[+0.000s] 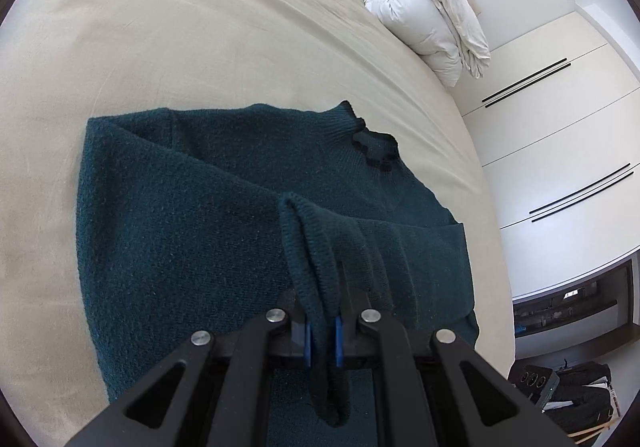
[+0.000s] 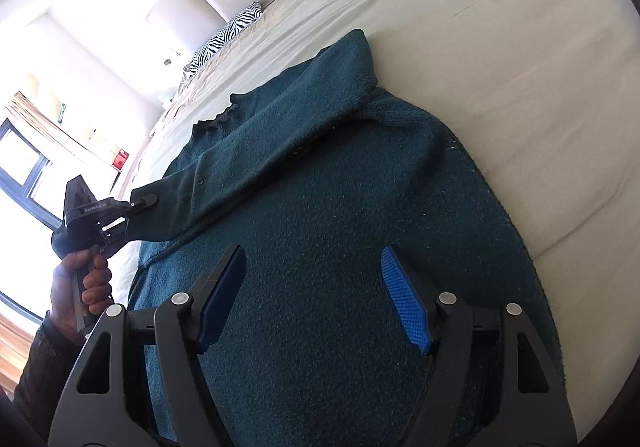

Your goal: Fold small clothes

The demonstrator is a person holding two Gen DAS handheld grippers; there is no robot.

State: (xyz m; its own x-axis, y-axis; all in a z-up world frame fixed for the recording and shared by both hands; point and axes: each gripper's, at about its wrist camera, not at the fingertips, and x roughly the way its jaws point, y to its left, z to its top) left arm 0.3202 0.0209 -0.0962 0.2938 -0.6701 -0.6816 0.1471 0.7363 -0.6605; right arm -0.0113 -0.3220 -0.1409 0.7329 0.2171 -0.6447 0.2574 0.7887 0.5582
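Observation:
A dark teal knit sweater point(image 1: 192, 215) lies flat on a beige bed sheet point(image 1: 160, 39), collar point(image 1: 368, 143) toward the headboard. My left gripper point(image 1: 323, 335) is shut on the ribbed sleeve cuff point(image 1: 308, 259), with the sleeve drawn across the sweater's body. The right wrist view shows the same sweater point(image 2: 340, 239), the folded sleeve point(image 2: 256, 151), and the left gripper point(image 2: 136, 205) clamped on the cuff at the left. My right gripper point(image 2: 316, 295) is open and empty, hovering over the sweater's lower body.
A rolled white duvet point(image 1: 428, 15) lies at the head of the bed. A zebra-print pillow point(image 2: 228, 35) sits by the padded headboard. White wardrobe doors point(image 1: 560, 119) stand beside the bed. Dark bags point(image 1: 568, 387) lie on the floor.

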